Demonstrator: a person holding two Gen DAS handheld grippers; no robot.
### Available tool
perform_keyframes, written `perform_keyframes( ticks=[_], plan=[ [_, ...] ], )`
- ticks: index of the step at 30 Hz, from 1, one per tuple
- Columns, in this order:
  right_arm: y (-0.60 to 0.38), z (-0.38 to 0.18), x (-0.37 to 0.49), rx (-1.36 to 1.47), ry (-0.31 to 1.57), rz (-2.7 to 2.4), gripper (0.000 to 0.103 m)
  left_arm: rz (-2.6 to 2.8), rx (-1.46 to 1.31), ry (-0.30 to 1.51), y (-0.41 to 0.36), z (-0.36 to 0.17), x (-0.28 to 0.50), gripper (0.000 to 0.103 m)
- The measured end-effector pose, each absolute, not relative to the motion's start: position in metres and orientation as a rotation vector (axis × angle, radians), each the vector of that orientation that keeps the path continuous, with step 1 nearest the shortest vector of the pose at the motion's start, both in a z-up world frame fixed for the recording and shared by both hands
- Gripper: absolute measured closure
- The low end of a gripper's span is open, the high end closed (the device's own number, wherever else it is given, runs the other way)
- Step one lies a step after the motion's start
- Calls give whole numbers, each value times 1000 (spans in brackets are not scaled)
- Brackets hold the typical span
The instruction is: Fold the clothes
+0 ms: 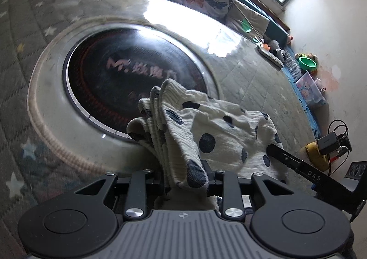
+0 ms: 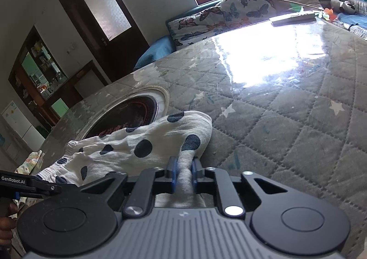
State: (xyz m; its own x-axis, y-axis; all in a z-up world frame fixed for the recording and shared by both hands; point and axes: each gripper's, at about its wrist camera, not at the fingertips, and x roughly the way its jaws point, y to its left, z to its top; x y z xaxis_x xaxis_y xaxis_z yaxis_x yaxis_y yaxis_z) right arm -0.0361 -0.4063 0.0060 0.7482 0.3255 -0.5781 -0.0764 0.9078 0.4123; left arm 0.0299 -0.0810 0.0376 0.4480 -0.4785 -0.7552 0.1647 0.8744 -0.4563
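Left gripper (image 1: 184, 177) has its jaws clamped on the bunched ribbed end of the polka-dot garment (image 1: 220, 130), and the right gripper (image 2: 183, 175) has its jaws pinched on another fold of it. The cloth sags between them over the quilt-covered table (image 2: 286, 121), partly across the round black burner (image 1: 128, 75).

Each camera sits just behind its own hand-held gripper, low over the quilted desk (image 1: 263, 80) and close to the spotted cloth (image 1: 220, 130). Both face the window side, sharing the round black inset (image 2: 128, 117) and butterfly cushion (image 2: 229, 11).
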Motion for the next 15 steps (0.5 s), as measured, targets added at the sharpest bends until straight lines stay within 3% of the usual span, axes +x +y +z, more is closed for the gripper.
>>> perform_keyframes(
  ticks=[15],
  plan=[
    [-445,70,-22,267,548,84,98,-587,-230,992,-175,73,101,74]
  ],
)
